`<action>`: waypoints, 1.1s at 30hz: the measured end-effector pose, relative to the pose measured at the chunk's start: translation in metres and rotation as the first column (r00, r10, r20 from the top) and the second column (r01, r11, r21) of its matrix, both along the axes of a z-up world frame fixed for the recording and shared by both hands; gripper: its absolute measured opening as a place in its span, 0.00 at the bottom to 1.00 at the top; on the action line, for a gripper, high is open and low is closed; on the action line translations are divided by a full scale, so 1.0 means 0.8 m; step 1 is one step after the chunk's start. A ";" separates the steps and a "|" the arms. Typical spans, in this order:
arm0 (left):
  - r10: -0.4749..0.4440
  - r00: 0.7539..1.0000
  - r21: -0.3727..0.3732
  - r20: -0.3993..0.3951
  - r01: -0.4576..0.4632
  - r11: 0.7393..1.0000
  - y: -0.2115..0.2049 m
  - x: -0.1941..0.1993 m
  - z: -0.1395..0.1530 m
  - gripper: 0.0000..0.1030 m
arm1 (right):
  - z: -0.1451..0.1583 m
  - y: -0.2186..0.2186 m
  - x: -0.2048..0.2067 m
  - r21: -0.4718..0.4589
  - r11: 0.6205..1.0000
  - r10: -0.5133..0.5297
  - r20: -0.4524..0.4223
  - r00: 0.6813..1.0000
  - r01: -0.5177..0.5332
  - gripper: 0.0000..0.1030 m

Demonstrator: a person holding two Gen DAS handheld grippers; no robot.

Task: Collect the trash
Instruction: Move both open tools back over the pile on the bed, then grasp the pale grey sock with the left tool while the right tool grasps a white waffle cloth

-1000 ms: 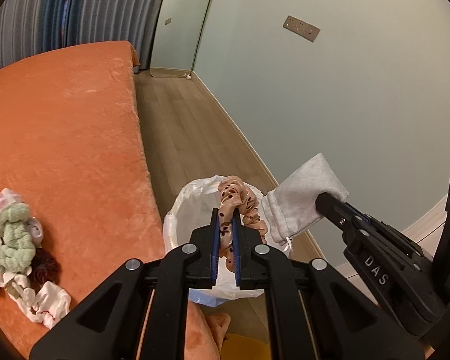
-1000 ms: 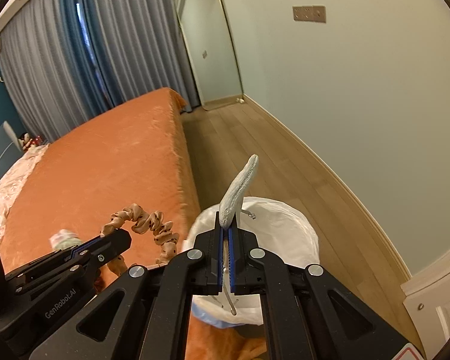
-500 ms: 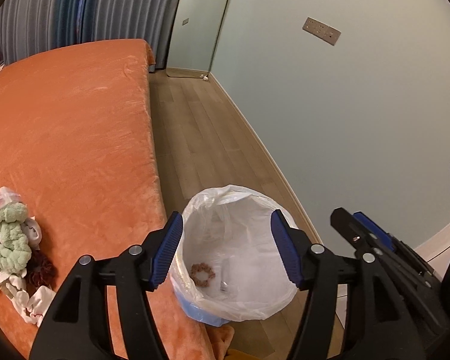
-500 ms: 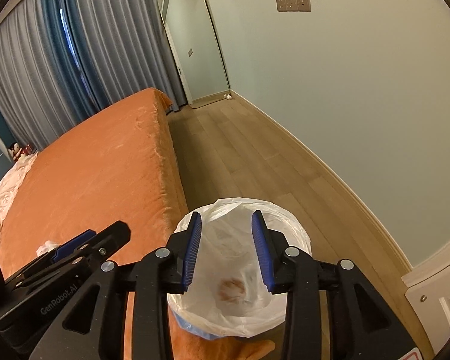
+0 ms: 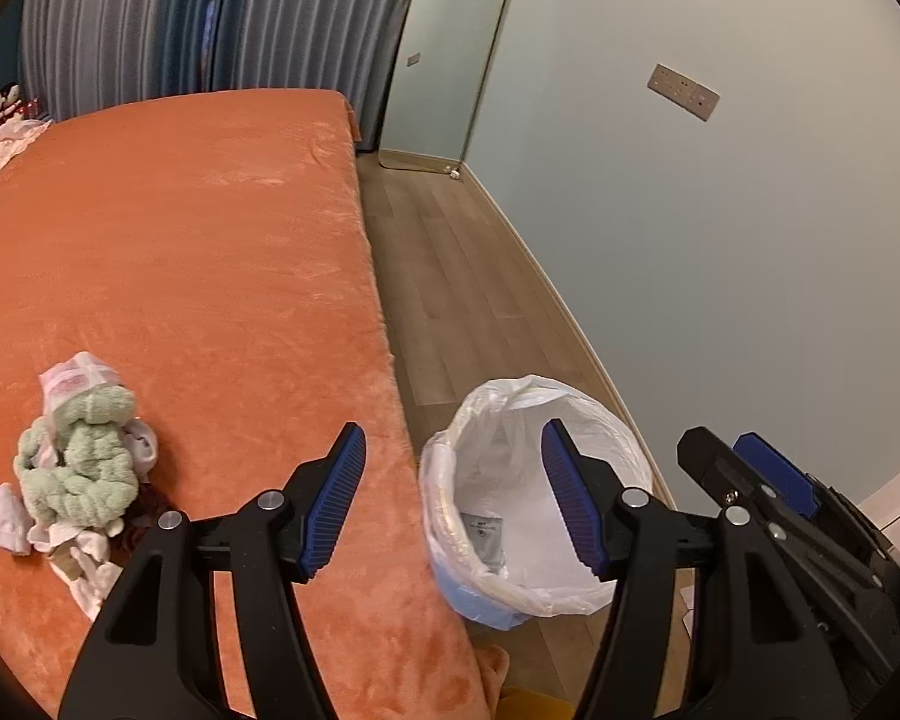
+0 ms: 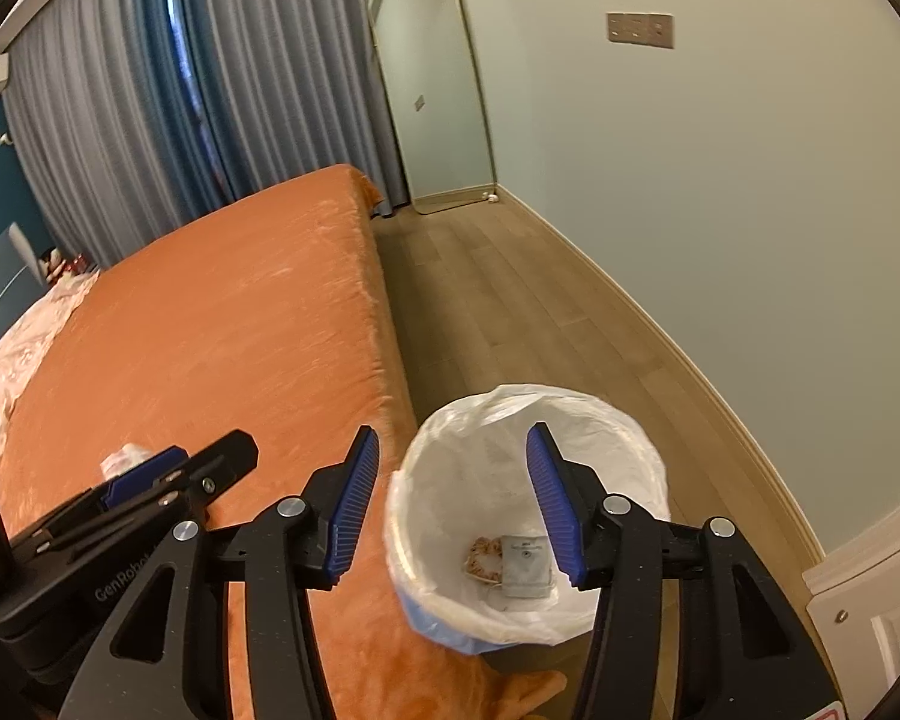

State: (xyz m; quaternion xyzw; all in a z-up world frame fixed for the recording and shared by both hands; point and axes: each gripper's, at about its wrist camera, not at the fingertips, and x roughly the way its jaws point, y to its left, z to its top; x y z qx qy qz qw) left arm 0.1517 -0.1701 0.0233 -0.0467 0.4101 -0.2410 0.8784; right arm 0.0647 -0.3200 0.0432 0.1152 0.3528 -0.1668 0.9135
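Note:
A white-lined trash bin (image 5: pixel 534 492) (image 6: pixel 528 510) stands on the floor against the orange bed. At its bottom lie a spotted tan scrunchie (image 6: pixel 482 558) and a grey pouch (image 6: pixel 525 564) (image 5: pixel 483 540). My left gripper (image 5: pixel 453 501) is open and empty, straddling the bed edge and the bin's left rim. My right gripper (image 6: pixel 453 501) hangs over the bin, its jaws opening, nothing between them. A pile of trash (image 5: pixel 75 474) rests on the bed at left: a green fuzzy scrunchie, white crumpled wrappers and something dark red.
The orange bed (image 5: pixel 168 252) (image 6: pixel 198 330) fills the left side. A strip of wooden floor (image 5: pixel 444 276) runs between bed and pale wall to a leaning mirror (image 6: pixel 432 90). Grey curtains hang behind. A white cabinet corner (image 6: pixel 870 606) sits at lower right.
Both grippers opened and dropped the scrunchie and the grey pouch into the bin. The left view swung leftward toward the bed, so the pile sits nearer the middle.

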 end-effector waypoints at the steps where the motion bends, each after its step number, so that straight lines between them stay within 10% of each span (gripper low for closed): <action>1: 0.009 1.000 0.000 0.002 -0.009 1.000 0.008 -0.001 0.001 0.56 | 0.000 0.009 0.000 0.001 1.000 0.006 0.001 1.000 -0.006 0.52; 19: 0.275 0.960 0.047 -0.058 -0.272 0.961 0.193 0.007 -0.044 0.62 | -0.016 0.150 0.012 0.008 0.983 0.184 -0.041 0.982 -0.184 0.60; 33: 0.504 0.853 0.148 -0.135 -0.485 0.862 0.381 0.003 -0.128 0.76 | -0.091 0.270 0.031 0.081 0.949 0.312 -0.142 0.939 -0.304 0.60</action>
